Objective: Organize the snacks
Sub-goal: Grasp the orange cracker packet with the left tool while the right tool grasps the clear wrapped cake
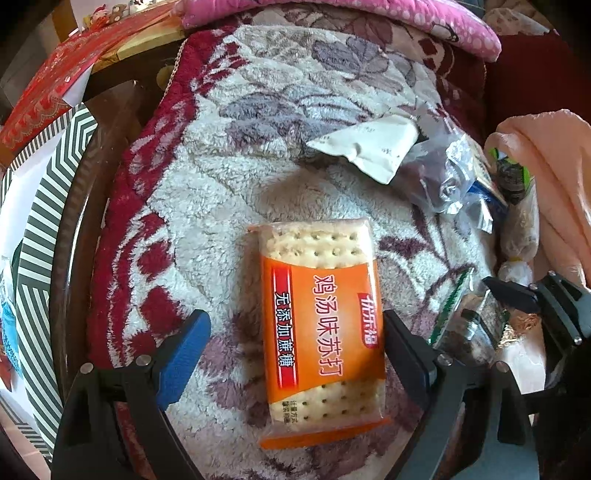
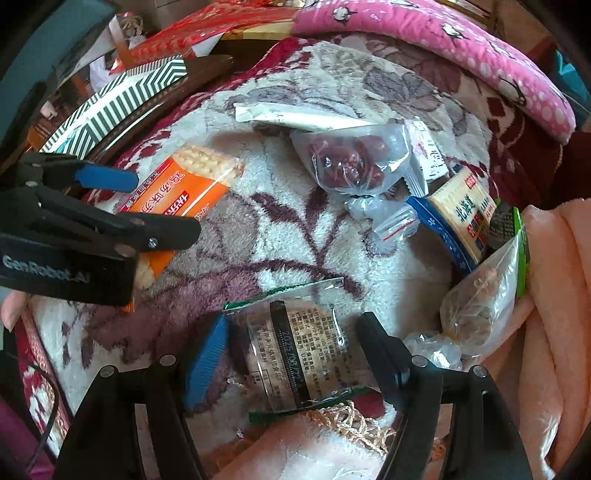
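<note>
Both my grippers gape: the left gripper [image 1: 295, 332] straddles the orange cracker pack [image 1: 319, 328], the right gripper [image 2: 295, 350] straddles a clear snack packet [image 2: 299, 347] on the floral blanket [image 2: 295, 229].

The floral blanket [image 1: 258, 155] is looked down on steeply and from close by in both fisheye views. In the left wrist view, the orange cracker packet [image 1: 321, 328] is framed between the left gripper [image 1: 295, 328], with the right gripper [image 1: 532, 299] caught at 3 o'clock. In the right wrist view, aimed the same way from further right, a clear-wrapped packet [image 2: 295, 350] is centred low, and the orange cracker packet [image 2: 184, 192] and left gripper [image 2: 155, 203] are shared at 9 o'clock. The pink cushion [image 1: 369, 18] is shared at 12 o'clock.
</note>
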`<action>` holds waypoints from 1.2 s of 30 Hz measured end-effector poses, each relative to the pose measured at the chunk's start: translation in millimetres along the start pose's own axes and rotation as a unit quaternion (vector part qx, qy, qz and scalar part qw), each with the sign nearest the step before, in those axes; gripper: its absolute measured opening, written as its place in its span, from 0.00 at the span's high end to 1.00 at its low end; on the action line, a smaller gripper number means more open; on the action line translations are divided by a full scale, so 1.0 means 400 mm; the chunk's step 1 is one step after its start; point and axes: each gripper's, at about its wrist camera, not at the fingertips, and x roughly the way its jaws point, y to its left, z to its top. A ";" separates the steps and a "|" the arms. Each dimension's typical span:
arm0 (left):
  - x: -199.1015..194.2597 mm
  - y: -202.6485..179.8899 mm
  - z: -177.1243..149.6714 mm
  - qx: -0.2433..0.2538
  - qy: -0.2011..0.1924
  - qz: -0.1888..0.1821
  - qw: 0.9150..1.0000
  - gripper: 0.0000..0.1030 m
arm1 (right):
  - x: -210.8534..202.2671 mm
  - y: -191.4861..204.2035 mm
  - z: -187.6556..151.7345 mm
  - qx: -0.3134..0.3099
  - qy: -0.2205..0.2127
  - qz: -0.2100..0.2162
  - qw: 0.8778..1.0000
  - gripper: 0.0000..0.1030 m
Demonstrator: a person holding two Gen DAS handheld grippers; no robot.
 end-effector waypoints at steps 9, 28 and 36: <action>0.011 -0.007 0.003 0.008 -0.004 0.008 1.000 0.12 | -0.006 0.001 -0.002 0.020 0.000 -0.009 1.000 0.38; -0.040 0.035 -0.028 0.000 -0.033 -0.014 0.999 0.48 | -0.025 0.010 -0.005 0.049 -0.012 -0.007 0.999 0.49; -0.111 0.055 -0.037 -0.007 -0.064 0.004 0.998 0.48 | -0.051 0.037 0.012 0.056 -0.028 0.005 0.998 0.49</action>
